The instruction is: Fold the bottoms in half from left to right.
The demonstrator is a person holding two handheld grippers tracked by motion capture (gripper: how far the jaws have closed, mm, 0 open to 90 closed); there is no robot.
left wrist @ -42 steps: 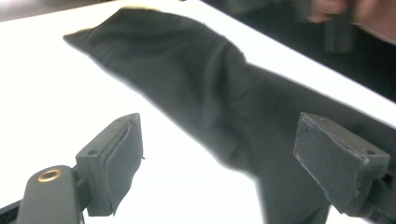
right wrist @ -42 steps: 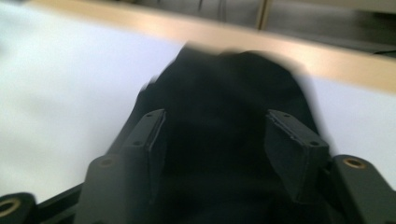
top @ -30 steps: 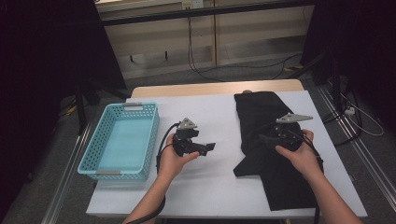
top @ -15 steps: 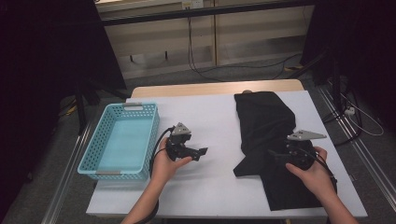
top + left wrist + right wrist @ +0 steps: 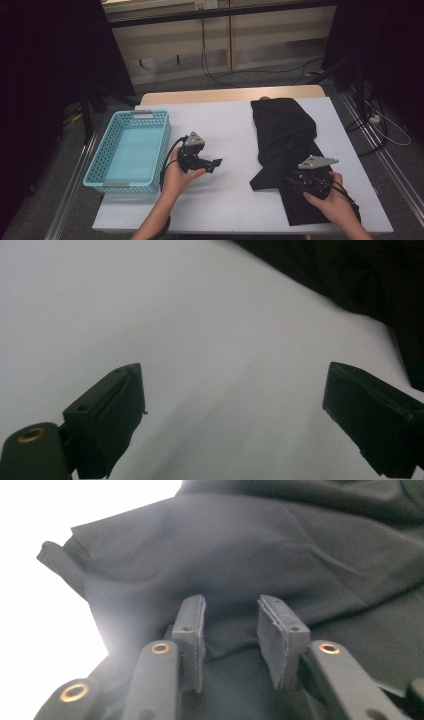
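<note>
While the left gripper [image 5: 212, 163] is hovering wide apart, the right gripper [image 5: 230, 630] (at four o'clock) is seemingly pinching the black cloth [image 5: 285, 132], jaws narrowly apart.

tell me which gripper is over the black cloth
The right gripper: it sits above the black cloth, while the left gripper hovers over bare white table.

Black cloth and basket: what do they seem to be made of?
Cloth: looks like thin woven fabric, matte black; it lies in soft folds and creases. Basket: probably moulded plastic, light blue, slightly glossy, its walls a regular grid of holes.
</note>
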